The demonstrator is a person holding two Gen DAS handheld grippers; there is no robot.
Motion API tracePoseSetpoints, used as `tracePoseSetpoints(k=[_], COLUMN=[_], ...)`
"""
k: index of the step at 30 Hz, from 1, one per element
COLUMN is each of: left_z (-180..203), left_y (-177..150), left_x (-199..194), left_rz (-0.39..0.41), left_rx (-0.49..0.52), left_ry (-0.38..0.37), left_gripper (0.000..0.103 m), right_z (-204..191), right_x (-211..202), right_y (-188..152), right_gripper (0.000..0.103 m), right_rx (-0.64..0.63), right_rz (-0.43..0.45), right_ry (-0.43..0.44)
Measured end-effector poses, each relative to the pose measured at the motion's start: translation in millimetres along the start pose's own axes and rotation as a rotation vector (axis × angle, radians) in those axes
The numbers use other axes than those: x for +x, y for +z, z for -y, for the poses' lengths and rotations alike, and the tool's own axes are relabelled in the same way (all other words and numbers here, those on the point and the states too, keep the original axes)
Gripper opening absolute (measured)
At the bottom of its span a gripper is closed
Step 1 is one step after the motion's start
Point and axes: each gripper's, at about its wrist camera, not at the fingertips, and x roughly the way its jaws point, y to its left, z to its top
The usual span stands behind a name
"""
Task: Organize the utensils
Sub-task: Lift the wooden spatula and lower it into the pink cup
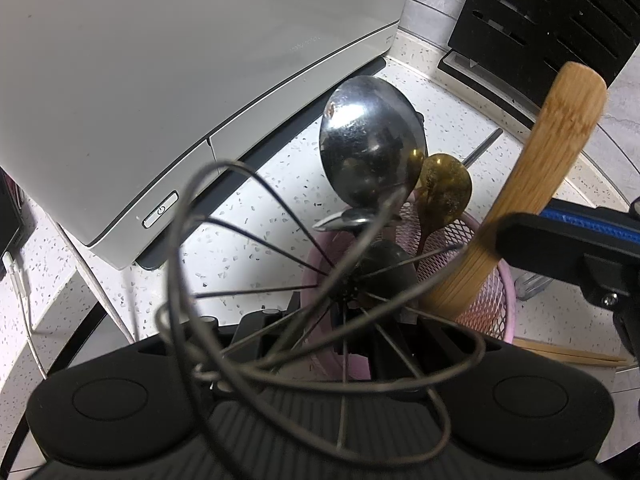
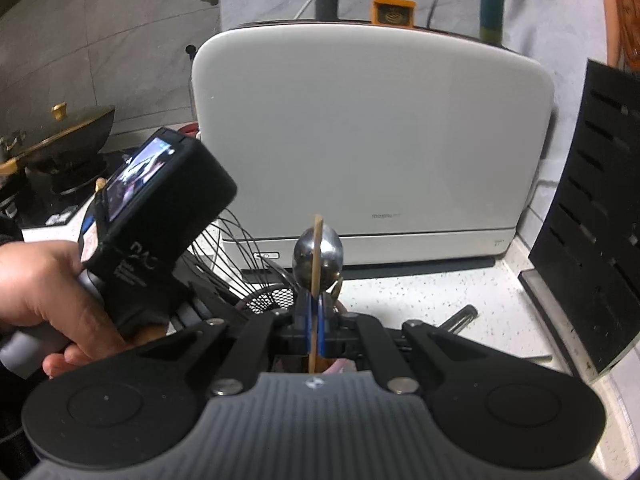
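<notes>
Utensils are gathering in the pink mesh holder (image 1: 492, 304), and that holder is our landmark on the speckled counter (image 1: 248, 216). Starting left of the holder: the big white appliance (image 1: 180, 80) sits close behind it, leaving little room to swing on that side. Over the holder's left rim hangs the wire whisk (image 1: 280, 280), pinched by its handle in the left gripper (image 1: 320, 320), jaws nearly closed on it, loops fanning out above the opening. Inside the holder stand a steel ladle (image 1: 368, 148) and, just right of it, a brass-coloured spoon (image 1: 444, 188), both bowls up. Right of those, the flat bamboo spatula (image 1: 532, 200) slants into the holder, clamped thin-edge between the blue pads of the right gripper (image 2: 316, 320), which is fully closed on it. Beyond the holder's right side lie loose chopsticks (image 1: 576, 354) on the counter, with a black slotted rack (image 1: 560, 20) further back. My read: the spatula is being seated. To do it well, slide it down the holder's right wall, clear of the spoon, release only once its end rests on the bottom, and keep the whisk's loops from snagging the ladle.
</notes>
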Motion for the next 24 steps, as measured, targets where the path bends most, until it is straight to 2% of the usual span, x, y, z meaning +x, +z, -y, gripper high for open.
tracePoseSetpoints(k=[6,10,15,18,24], left_z=[-0.6,-2.1,-0.4,-0.1,0.0], left_y=[-0.1,0.1,0.0,-0.5,-1.4], left_x=[-0.1,0.7,1.2,1.4,1.2], left_rz=[0.0,-0.006,-0.007,-0.006,-0.005], left_rx=[0.0,-0.003,0.002,0.001,-0.003], left_ry=[-0.001,-0.001,-0.001,-0.003,-0.002], left_gripper=[0.014,0.014,0.014,0.014,0.014], right_z=[0.3,9.0,8.9,2.6,-0.6], right_x=[-2.3,-4.7,11.8,13.8,15.1], right_y=[2.4,3.2,-9.4,-11.0,-15.1], right_gripper=[0.0,0.0,0.0,0.0,0.001], right_rx=[0.037,0.117,0.087,0.033,0.008], right_rz=[0.015,0.018,-0.044,-0.058,-0.072], right_ry=[0.046,0.1,0.066,0.04,0.032])
